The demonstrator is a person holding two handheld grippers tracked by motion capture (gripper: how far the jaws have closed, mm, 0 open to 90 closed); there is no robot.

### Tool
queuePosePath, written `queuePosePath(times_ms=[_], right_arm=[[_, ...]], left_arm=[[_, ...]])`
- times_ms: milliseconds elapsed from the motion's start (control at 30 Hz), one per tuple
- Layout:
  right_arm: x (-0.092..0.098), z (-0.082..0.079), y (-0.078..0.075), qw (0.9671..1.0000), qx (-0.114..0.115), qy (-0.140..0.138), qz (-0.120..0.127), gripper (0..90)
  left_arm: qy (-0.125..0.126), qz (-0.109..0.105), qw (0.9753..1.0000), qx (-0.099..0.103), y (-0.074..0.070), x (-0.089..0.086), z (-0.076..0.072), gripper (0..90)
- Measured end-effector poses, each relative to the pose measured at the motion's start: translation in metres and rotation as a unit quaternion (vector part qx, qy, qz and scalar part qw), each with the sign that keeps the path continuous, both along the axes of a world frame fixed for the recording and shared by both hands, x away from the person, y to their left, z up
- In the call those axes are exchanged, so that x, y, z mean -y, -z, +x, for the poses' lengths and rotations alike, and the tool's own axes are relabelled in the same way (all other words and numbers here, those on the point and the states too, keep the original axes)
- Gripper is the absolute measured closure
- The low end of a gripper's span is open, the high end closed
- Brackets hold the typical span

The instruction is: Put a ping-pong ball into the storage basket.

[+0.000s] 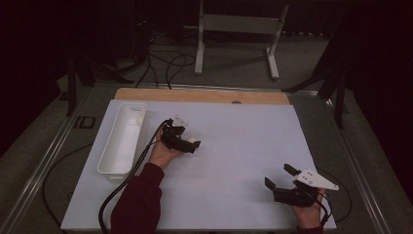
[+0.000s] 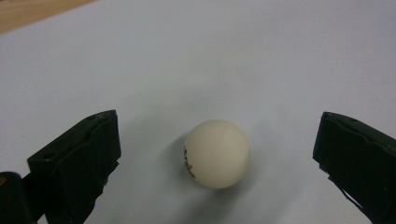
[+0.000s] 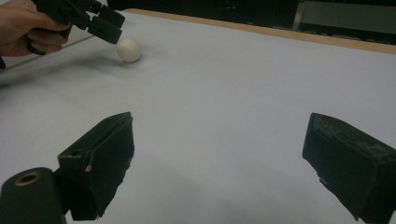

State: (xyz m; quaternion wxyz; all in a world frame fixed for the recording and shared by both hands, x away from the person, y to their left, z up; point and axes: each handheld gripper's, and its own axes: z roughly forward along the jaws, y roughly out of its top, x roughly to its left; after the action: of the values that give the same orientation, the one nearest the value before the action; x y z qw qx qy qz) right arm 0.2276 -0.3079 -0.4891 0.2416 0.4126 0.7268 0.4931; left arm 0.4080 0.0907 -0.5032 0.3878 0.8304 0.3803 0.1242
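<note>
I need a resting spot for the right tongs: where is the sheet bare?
Bare sheet between ball and right tongs, and along the far wooden edge. Crowded only at left: white tray, left tongs.

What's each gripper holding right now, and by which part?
Nothing. The left gripper is open around the white ball, jaws clear of it on both sides. The right gripper is open over bare table.
</note>
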Motion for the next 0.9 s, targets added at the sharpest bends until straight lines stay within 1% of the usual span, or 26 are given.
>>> queuePosePath(times_ms=[100, 200, 300, 400, 533, 633, 667, 700, 833, 867, 900], right_arm=[[0.000, 0.000, 0.000, 1.0000, 0.000, 0.001, 0.000, 9.0], [0.000, 0.000, 0.000, 1.0000, 0.000, -0.001, 0.000, 9.0], [0.000, 0.000, 0.000, 1.0000, 0.000, -0.001, 0.000, 9.0], [0.000, 0.000, 0.000, 1.0000, -0.001, 0.000, 0.000, 9.0], [0.000, 0.000, 0.000, 1.0000, -0.001, -0.001, -0.001, 9.0], [0.000, 0.000, 0.000, 1.0000, 0.000, 0.000, 0.000, 9.0], [0.000, 0.000, 0.000, 1.0000, 0.000, 0.001, 0.000, 9.0], [0.000, 0.000, 0.000, 1.0000, 0.000, 0.001, 0.000, 9.0], [0.001, 0.000, 0.000, 1.0000, 0.000, 0.001, 0.001, 9.0], [0.000, 0.000, 0.000, 1.0000, 0.000, 0.001, 0.001, 9.0], [0.000, 0.000, 0.000, 1.0000, -0.001, 0.002, 0.000, 9.0]], left_arm=[[-0.001, -0.001, 1.0000, -0.004, 0.003, -0.001, 0.000, 2.0], [0.000, 0.004, 1.0000, -0.006, 0.007, -0.001, 0.000, 2.9], [0.002, 0.005, 1.0000, -0.008, 0.009, -0.001, 0.000, 5.2], [0.004, 0.010, 0.9999, -0.008, 0.010, 0.001, 0.000, 7.6], [0.006, 0.014, 0.9999, -0.004, 0.011, 0.003, -0.001, 15.3], [0.005, 0.021, 0.9998, -0.002, 0.011, 0.005, -0.001, 20.6], [0.006, 0.023, 0.9997, -0.002, 0.011, 0.005, -0.001, 22.9], [0.005, 0.029, 0.9996, -0.003, 0.011, 0.006, -0.001, 25.1], [0.014, 0.041, 0.9990, -0.003, 0.013, 0.007, -0.003, 32.8], [0.013, 0.044, 0.9989, -0.003, 0.014, 0.007, -0.003, 35.3], [0.014, 0.042, 0.9990, -0.005, 0.014, 0.007, -0.003, 37.6]])
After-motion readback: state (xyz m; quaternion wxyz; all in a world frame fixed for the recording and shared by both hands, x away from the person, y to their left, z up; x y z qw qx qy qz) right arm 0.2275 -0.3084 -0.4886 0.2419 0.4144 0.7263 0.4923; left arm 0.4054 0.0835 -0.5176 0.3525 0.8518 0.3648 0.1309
